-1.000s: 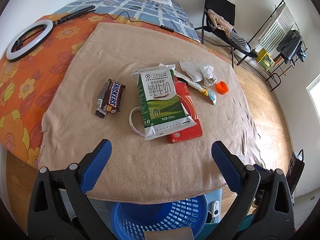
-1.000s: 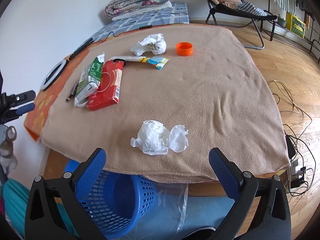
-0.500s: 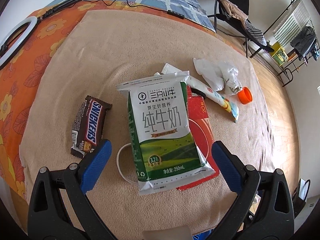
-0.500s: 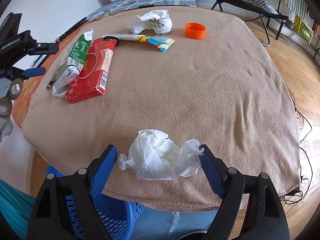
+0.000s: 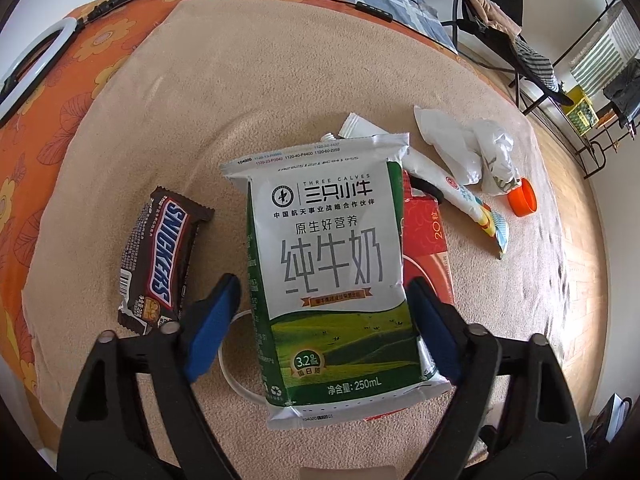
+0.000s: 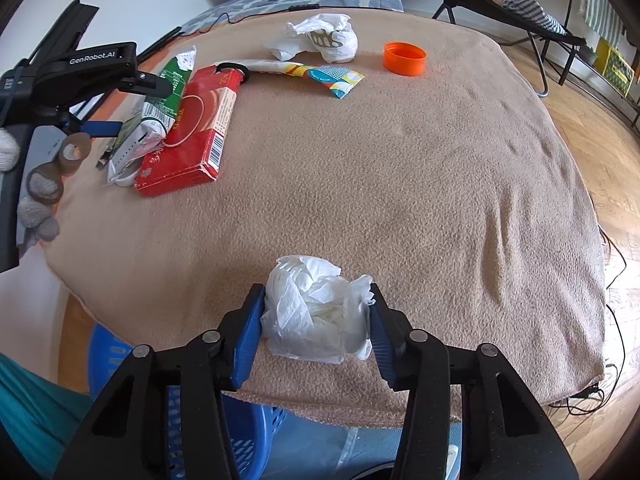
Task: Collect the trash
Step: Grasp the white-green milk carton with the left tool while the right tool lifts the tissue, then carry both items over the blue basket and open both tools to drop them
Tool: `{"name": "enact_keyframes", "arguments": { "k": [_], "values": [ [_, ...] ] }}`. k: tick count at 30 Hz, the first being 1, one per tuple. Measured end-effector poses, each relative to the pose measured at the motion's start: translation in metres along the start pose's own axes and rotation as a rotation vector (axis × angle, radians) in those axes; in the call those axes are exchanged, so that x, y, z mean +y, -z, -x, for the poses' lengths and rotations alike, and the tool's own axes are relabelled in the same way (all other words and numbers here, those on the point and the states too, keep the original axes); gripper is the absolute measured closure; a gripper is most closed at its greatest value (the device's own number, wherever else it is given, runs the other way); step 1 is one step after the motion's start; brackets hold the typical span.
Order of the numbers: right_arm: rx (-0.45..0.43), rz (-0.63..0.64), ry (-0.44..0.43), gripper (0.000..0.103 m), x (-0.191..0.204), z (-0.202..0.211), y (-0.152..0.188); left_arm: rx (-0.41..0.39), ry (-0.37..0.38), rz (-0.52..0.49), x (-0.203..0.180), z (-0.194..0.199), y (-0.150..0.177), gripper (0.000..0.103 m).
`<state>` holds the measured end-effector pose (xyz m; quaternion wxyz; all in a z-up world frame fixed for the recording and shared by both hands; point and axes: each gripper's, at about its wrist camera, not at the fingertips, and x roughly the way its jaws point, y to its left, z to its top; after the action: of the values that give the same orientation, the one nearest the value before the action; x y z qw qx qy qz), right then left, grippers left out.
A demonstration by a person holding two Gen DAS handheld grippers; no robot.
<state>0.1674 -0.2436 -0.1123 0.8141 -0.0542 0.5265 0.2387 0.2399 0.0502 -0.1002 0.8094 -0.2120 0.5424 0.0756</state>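
closing now, right gripper (image 6: 317,322), blue pads pressed to both flanks of the crumpled tissue (image 6: 316,308), near the 6 o'clock hem of the tan blanket (image 6: 400,184). blue basket (image 6: 192,432) just past that hem, below at 7 o'clock. wide bare blanket out toward 3 o'clock. over at 10 o'clock, left gripper (image 5: 322,320) also closing, straddling the milk pouch (image 5: 332,272); right pad touching the pouch edge, left pad clear of it. pouch lying half atop the red box (image 5: 426,256), snickers wrapper (image 5: 158,264) beside at 9 o'clock. orange cap (image 5: 523,198) and bagged wad (image 5: 472,152) off at 2 o'clock, open blanket beyond at 12.
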Motion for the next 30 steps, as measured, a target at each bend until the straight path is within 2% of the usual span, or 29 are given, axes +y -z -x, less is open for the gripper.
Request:
{"name": "enact_keyframes", "arguments": {
  "k": [3,5,10,16,23,30],
  "values": [
    [-0.010,-0.025,-0.027,0.066,-0.004,0.004,0.002,-0.010,0.038,0.060,0.008,0.002,-0.001,0.025],
    [-0.021,-0.039,-0.040,0.069,-0.008,0.006,0.001,-0.032,0.021,0.069,0.011,0.007,-0.001,0.025],
    [-0.063,-0.049,-0.063,0.069,-0.011,0.016,-0.003,-0.082,0.006,0.056,0.015,0.029,0.002,0.025],
    [-0.113,-0.060,-0.097,0.069,-0.009,0.028,-0.008,-0.143,-0.002,0.002,0.018,0.074,0.014,0.025],
    [-0.164,-0.038,-0.140,0.069,0.003,0.046,-0.006,-0.161,0.009,-0.109,0.021,0.122,0.065,0.025],
    [-0.179,0.004,-0.166,0.069,0.018,0.057,0.003,-0.127,0.034,-0.147,0.032,0.138,0.126,0.025]
  ]
}}
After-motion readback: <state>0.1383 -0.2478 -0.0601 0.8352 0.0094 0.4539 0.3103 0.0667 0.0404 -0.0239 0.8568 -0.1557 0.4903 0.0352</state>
